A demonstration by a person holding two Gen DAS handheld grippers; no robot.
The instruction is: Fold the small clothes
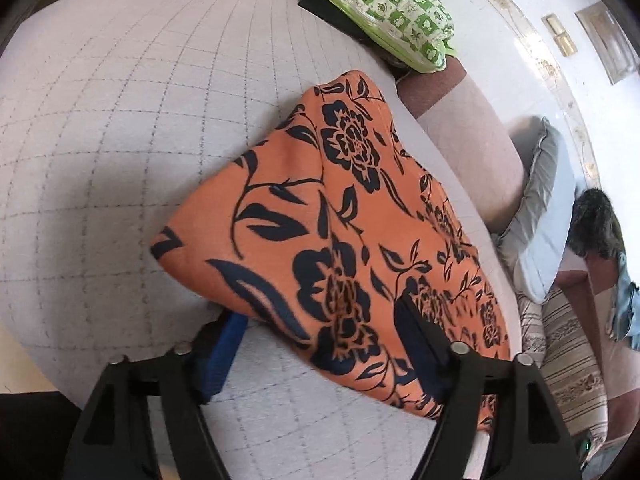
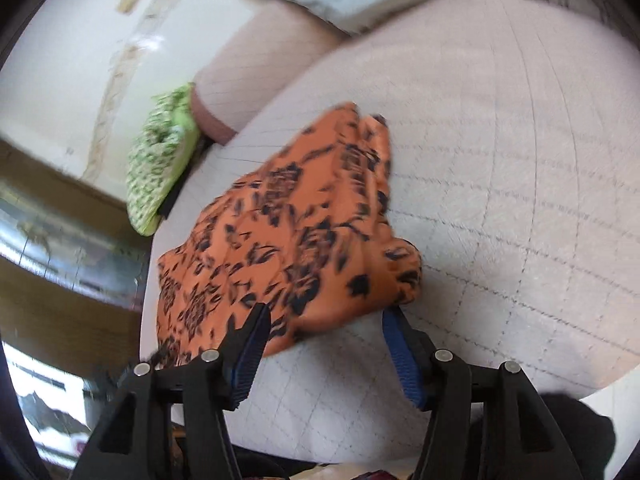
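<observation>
An orange garment with a black flower print (image 1: 344, 216) lies folded on a pale quilted surface (image 1: 120, 140), close to that surface's right edge in the left wrist view. My left gripper (image 1: 320, 332) is open at the garment's near edge. The cloth drapes loosely over the gap between its blue pads (image 1: 222, 354), and neither pad presses on it. In the blurred right wrist view the same garment (image 2: 280, 232) lies on the quilted surface (image 2: 500, 160). My right gripper (image 2: 326, 332) is open too, with the garment's near corner between its spread fingers and nothing pinched.
A green-and-white patterned pillow (image 1: 384, 4) lies past the garment, on the surface's far edge (image 2: 160, 160). Beyond the right edge are a pink sofa arm (image 1: 468, 136), a grey cushion (image 1: 540, 216), striped fabric (image 1: 568, 344) and a dark furry item (image 1: 596, 224).
</observation>
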